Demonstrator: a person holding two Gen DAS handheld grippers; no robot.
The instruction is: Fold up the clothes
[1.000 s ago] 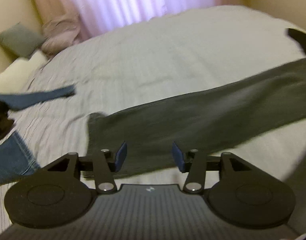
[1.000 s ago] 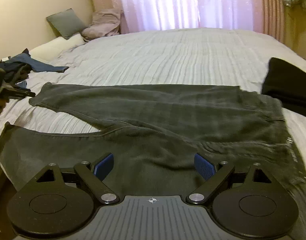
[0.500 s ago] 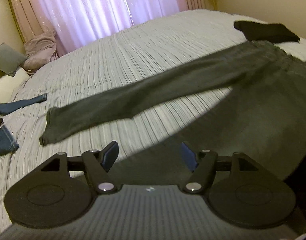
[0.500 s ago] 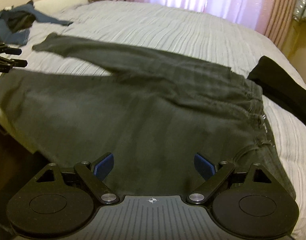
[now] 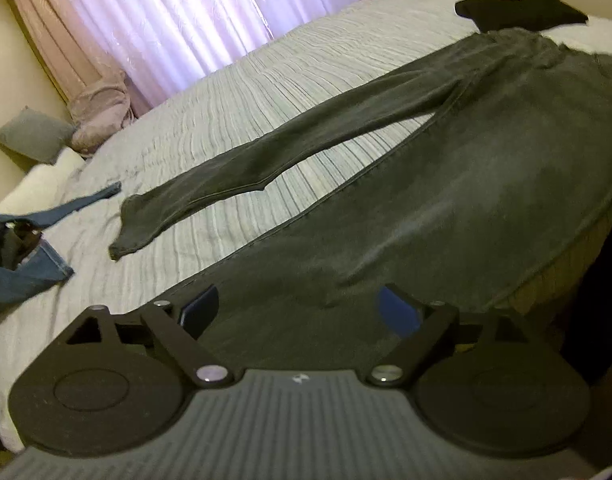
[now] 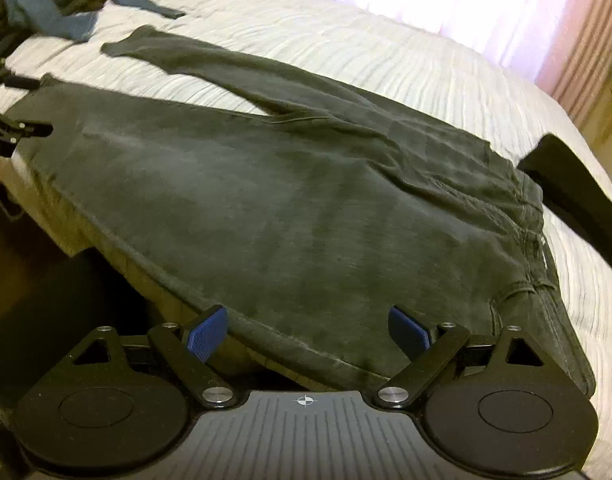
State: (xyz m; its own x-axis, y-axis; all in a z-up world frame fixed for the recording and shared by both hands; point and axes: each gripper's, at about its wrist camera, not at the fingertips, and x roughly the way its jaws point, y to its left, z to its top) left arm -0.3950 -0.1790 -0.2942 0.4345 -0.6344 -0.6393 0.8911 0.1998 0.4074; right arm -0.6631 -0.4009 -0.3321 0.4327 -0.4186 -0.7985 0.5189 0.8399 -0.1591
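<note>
Left wrist view: left gripper (image 5: 299,312), fingers spread, empty, above near leg of dark grey trousers (image 5: 446,208) laid flat on bed (image 5: 241,92); far leg splayed away (blue clothes (image 5: 21,276) at left).
Right wrist view: right gripper (image 6: 308,330), released, nothing held, at trousers' (image 6: 285,208) near hem edge; black garment (image 6: 566,184) beside waistband.

Compared with a second ago, the dark trousers (image 6: 306,208) now fill more of both views, and the near leg lies right in front of each hand-held gripper. The left hand-held gripper (image 5: 297,308) is wider open than before. The right hand-held gripper (image 6: 308,328) is now at the edge of the bed (image 6: 386,52), over the trousers' side seam.
</note>
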